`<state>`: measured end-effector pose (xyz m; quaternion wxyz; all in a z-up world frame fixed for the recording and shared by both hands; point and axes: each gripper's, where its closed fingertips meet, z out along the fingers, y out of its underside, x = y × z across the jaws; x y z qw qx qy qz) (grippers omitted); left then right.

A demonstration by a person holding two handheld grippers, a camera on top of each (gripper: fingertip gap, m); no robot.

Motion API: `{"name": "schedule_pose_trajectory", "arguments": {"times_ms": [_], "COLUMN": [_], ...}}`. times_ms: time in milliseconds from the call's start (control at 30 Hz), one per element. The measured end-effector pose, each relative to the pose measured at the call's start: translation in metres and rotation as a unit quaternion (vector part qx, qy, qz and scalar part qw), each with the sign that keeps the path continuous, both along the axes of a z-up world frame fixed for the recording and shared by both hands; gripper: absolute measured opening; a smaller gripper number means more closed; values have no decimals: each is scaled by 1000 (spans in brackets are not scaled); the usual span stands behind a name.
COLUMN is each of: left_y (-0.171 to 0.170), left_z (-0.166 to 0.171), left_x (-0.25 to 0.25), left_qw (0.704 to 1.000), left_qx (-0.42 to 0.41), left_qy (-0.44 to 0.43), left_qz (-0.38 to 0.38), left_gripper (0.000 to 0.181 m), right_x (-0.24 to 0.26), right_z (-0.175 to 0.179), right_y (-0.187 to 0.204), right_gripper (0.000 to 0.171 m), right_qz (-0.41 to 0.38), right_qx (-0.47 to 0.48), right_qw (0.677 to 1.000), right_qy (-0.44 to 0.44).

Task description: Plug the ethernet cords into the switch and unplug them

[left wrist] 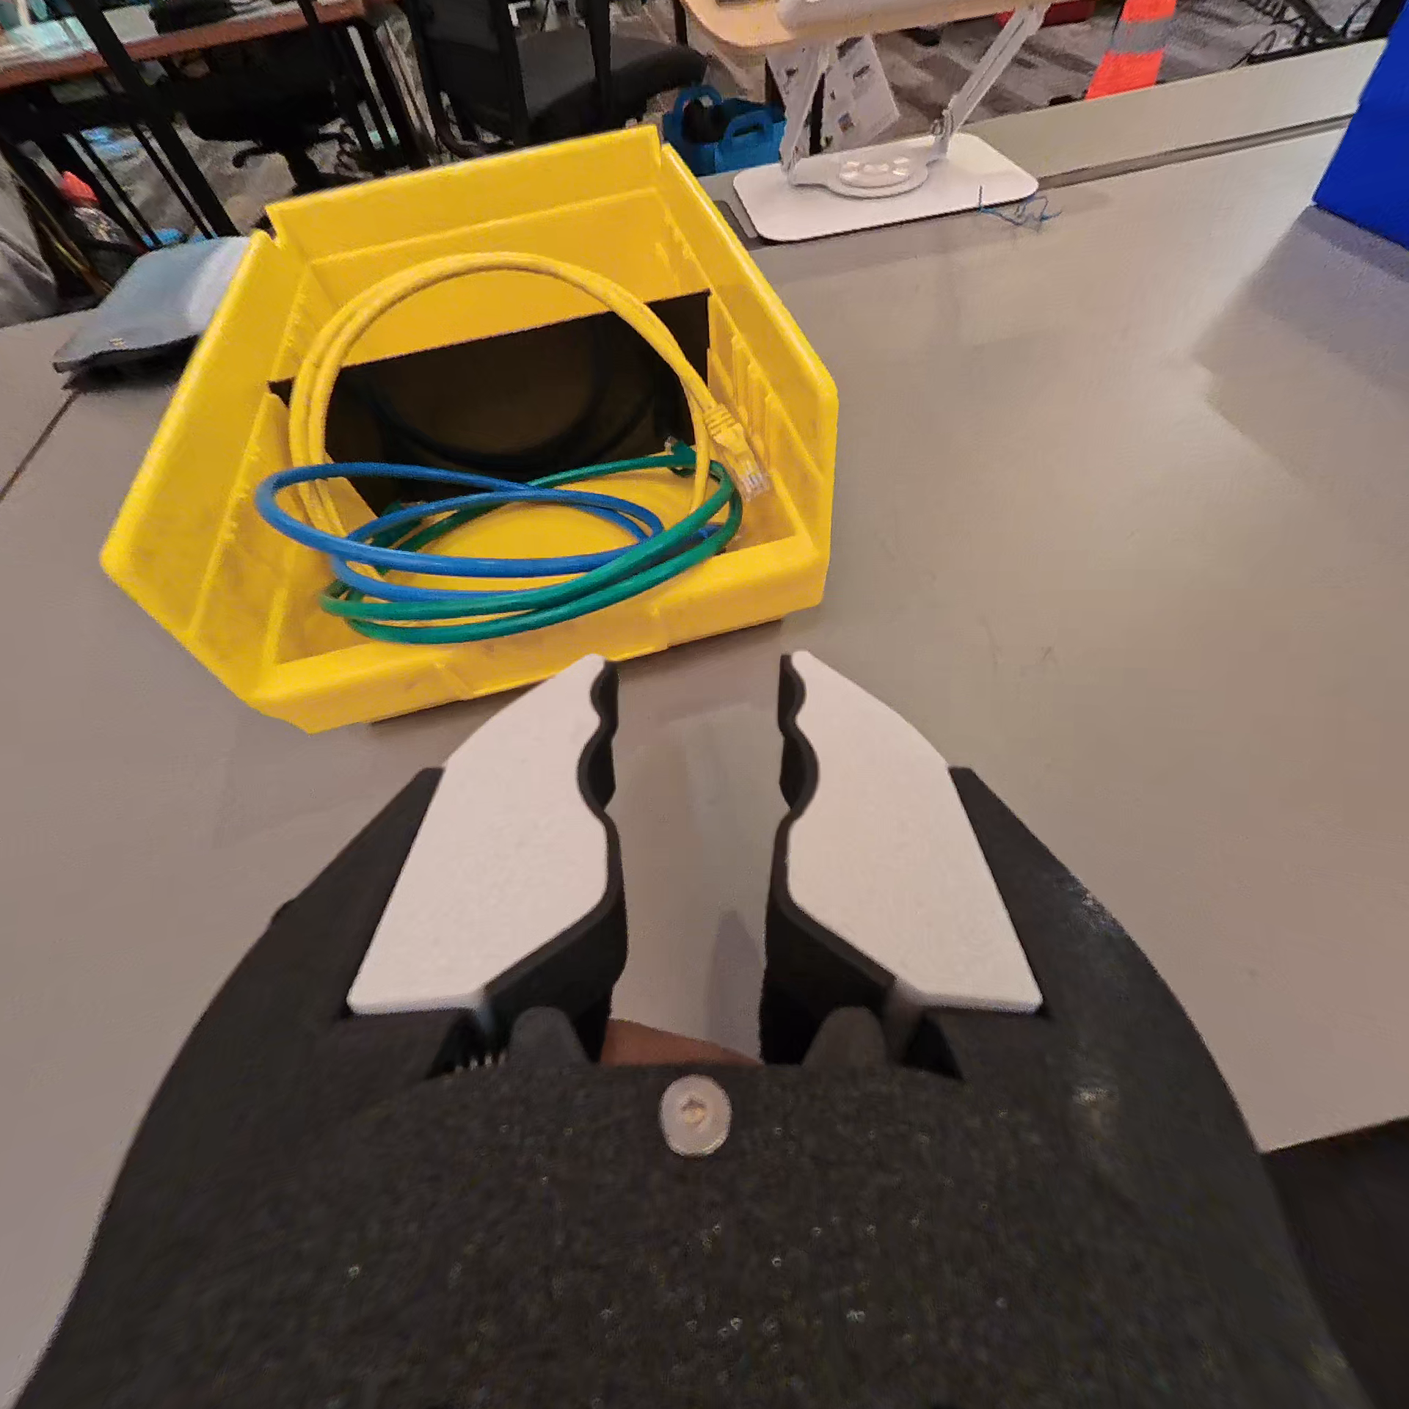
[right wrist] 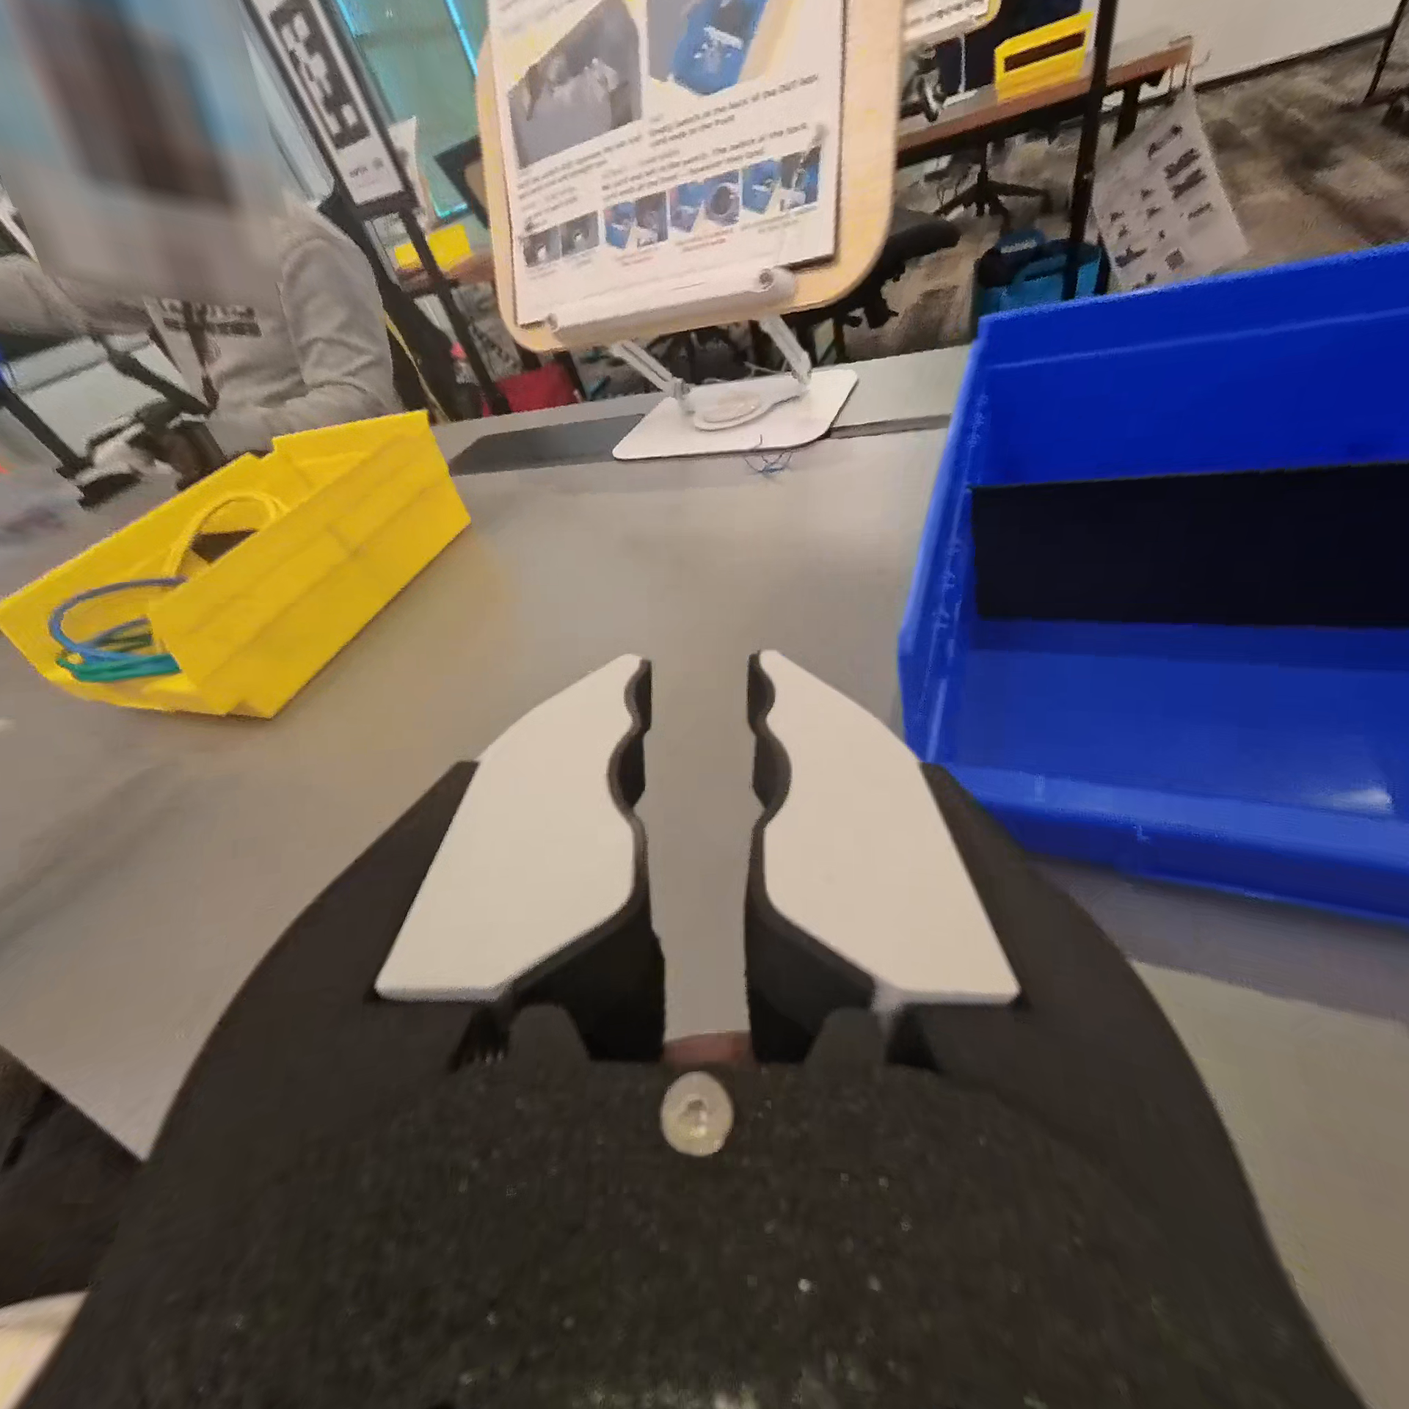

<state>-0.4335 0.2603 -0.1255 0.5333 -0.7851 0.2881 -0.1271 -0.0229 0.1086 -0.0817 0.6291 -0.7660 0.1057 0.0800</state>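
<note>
Tongs on the left (left wrist: 695, 671) hover released and empty over the grey bench (left wrist: 1067, 534), pointing at the front lip of a yellow bin (left wrist: 190, 549) just ahead. Inside it lie three coiled ethernet cords: a yellow cord (left wrist: 488, 267) leaning against a dark divider, a blue cord (left wrist: 457, 564) and a green cord (left wrist: 534, 610) looped flat on the bin floor. Right tongs (right wrist: 700, 663) are also parted, gripping nothing, above bare bench between the yellow bin (right wrist: 305, 610) and a blue bin (right wrist: 1144, 800) close on the right. No switch can be made out. Beyond stands a document stand (right wrist: 686, 152) on a white base.
</note>
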Motion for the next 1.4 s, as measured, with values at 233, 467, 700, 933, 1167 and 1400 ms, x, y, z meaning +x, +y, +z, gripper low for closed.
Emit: {"name": "schedule_pose_trajectory", "arguments": {"times_ms": [233, 467, 700, 933, 1167, 1400], "left_y": [6, 22, 17, 125, 257, 283], "left_z": [-16, -24, 17, 68, -2, -41], "left_x": [13, 22, 56, 97, 92, 75], "left_qw": [999, 997, 962, 936, 874, 820], "left_qx": [-45, -72, -248, -325, -460, -531], "left_qy": [-1, -10, -49, 53, 149, 177], "left_qz": [-9, -6, -106, -126, 42, 119], "left_gripper": [42, 49, 52, 61, 57, 66], "right_x": [-40, -46, -27, -33, -37, -28], "right_z": [-29, -46, -52, -61, -59, -57], "right_y": [10, 17, 30, 33, 28, 21], "right_gripper": [24, 24, 35, 35, 34, 34], "right_qz": [55, 64, 24, 56, 59, 54], "right_qx": [-47, -52, -56, -68, -67, -65], "right_qw": [993, 988, 991, 992, 989, 991], "right_qy": [-92, -128, -120, -88, -117, -103]}}
